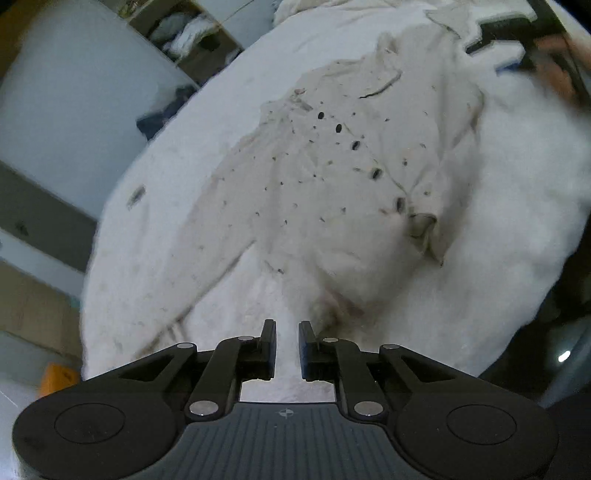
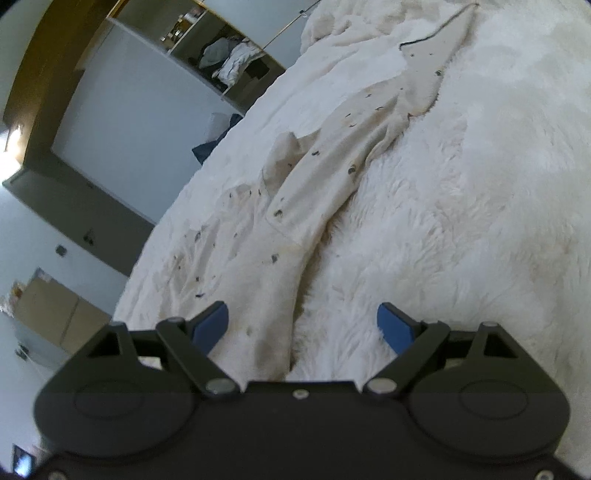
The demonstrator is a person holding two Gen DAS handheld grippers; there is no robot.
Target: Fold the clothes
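Observation:
A cream shirt (image 1: 332,177) with small dark specks and a row of dark buttons lies spread on a fluffy white blanket (image 1: 517,184). My left gripper (image 1: 287,347) hovers over its near edge. Its black jaws stand a narrow gap apart, and a white fold of the shirt fills that gap and bunches up toward them. In the right wrist view a long part of the shirt (image 2: 295,206) runs down to my right gripper (image 2: 303,325). That gripper is open wide, blue pads (image 2: 212,325) apart, with the cloth's end lying between them untouched. The right gripper (image 1: 509,29) also shows blurred at the top right of the left view.
The blanket (image 2: 480,184) covers a bed whose edge falls away at the left. Beyond it stand a white panel (image 1: 74,110), a shelf with piled clothes (image 2: 232,59) and a dark blue garment (image 2: 207,147) by the bed. An orange object (image 1: 55,376) sits low on the left.

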